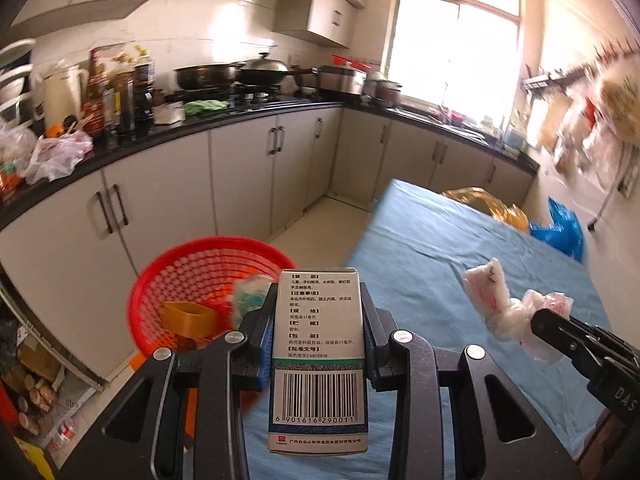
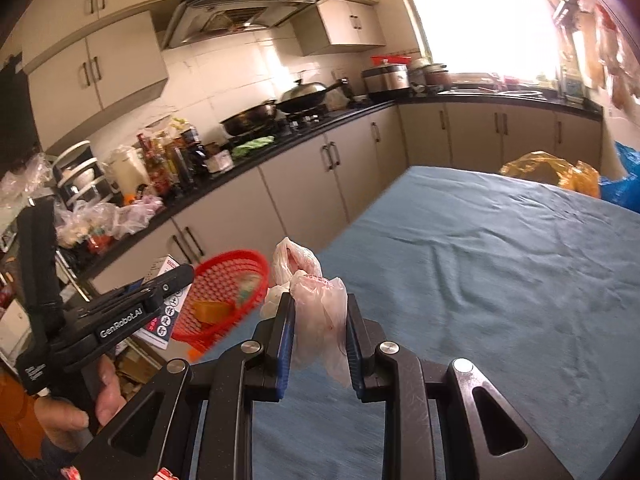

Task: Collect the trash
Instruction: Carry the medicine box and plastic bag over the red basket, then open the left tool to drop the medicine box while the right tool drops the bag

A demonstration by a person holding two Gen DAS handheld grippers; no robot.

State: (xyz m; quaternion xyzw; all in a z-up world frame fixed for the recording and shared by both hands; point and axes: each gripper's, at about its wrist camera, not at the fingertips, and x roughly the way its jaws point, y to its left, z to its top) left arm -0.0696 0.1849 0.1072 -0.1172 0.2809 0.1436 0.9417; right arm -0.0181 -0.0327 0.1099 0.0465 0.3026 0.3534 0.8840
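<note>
Beside the left edge of the blue-clothed table [image 2: 500, 264], the red plastic basket [image 1: 192, 280] is sitting low on the floor, placed there, I judge, so rubbish can be dropped straight off the table's edge; a yellow tub [image 1: 188, 318] and a pale wrapper are already lying in it. Over the table's near left corner, the left gripper [image 1: 320, 312] is clamping a medicine carton [image 1: 320, 344] upright between its pads, barcode toward the camera, holding it just short of the basket's rim, probably for release there. Just to its right, the right gripper [image 2: 320, 328] is pinching a crumpled white plastic bag [image 2: 316, 300], whose loose top is poking up above the fingers, likely as the next item to go in. A hand [image 2: 76, 408] is gripping the left tool's handle.
</note>
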